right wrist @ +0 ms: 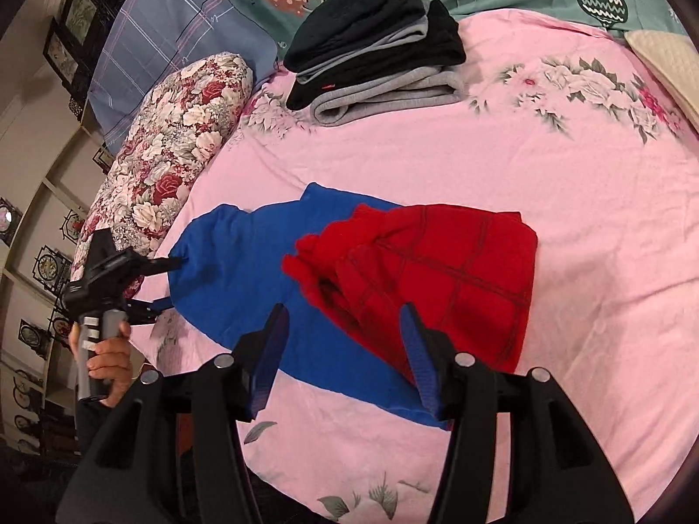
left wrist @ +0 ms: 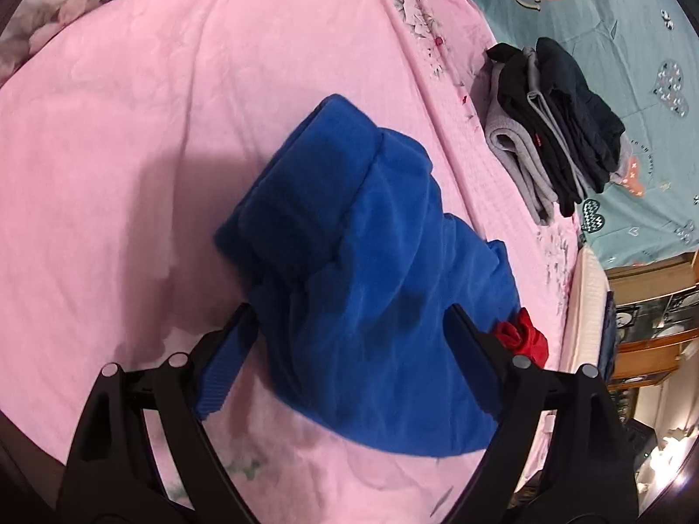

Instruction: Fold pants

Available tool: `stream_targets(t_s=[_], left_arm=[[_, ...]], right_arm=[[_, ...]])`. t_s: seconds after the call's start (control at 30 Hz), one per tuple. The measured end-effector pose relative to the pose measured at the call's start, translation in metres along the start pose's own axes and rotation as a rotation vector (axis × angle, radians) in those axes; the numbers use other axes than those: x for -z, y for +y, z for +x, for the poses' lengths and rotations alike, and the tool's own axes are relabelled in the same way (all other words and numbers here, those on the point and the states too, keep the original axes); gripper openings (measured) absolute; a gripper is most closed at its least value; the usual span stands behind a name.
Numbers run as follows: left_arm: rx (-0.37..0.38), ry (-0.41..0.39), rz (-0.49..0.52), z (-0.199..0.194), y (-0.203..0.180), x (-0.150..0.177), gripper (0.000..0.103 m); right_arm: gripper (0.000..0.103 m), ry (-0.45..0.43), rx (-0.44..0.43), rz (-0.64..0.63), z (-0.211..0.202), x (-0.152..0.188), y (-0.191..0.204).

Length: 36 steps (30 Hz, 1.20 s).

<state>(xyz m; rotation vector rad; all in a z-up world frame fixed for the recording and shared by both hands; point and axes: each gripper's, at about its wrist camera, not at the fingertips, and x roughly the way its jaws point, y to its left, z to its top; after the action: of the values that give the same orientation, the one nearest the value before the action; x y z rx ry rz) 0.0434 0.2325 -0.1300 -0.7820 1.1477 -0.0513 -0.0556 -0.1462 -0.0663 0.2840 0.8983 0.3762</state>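
Blue and red pants lie bunched on the pink bed sheet (right wrist: 437,161). The blue part (right wrist: 236,270) is on the left, the red part (right wrist: 441,270) on the right; in the left wrist view the blue cloth (left wrist: 371,262) fills the centre with a bit of red (left wrist: 522,336) at its right edge. My left gripper (left wrist: 349,327) is open with blue cloth between its fingers; it also shows in the right wrist view (right wrist: 164,284) at the blue cloth's left edge. My right gripper (right wrist: 345,327) is open, just above the pants where blue meets red.
A stack of folded black and grey pants (right wrist: 380,43) lies at the far side of the bed, also visible in the left wrist view (left wrist: 555,126). A floral bolster (right wrist: 170,153) lies along the left. A cream pillow (right wrist: 668,61) sits at the far right.
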Motion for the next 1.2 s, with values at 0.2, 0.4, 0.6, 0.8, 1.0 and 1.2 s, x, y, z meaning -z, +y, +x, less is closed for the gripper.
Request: stream_targets(t_s=[0.2,0.4,0.6,0.8,1.0,1.2], left_arm=[[0.043,-0.032,0.001,0.013,-0.005,-0.021,0.101],[-0.003,-0.100,0.001,0.013,0.001,-0.018,0.031],[0.062,-0.232,0.037,-0.021,0.002,-0.004,0.029],[0.058,-0.255,0.079,-0.029,-0.003,0.001,0.029],[0.054,-0.249,0.092,-0.028,-0.008,-0.002,0.029],[0.007,-0.257,0.147,-0.028,-0.021,0.000,0.029]], right_arm=[[0.054,-0.012,-0.017,0.030,-0.002,0.002,-0.006],[0.054,0.004,-0.012,0.023,0.001,0.002,-0.002],[0.054,0.038,0.025,0.009,0.014,-0.001,0.009],[0.054,0.118,0.004,-0.116,0.061,-0.039,0.050],[0.012,0.200,0.035,-0.224,0.145,-0.087,0.090],[0.007,0.315,0.095,-0.204,0.201,-0.086,0.087]])
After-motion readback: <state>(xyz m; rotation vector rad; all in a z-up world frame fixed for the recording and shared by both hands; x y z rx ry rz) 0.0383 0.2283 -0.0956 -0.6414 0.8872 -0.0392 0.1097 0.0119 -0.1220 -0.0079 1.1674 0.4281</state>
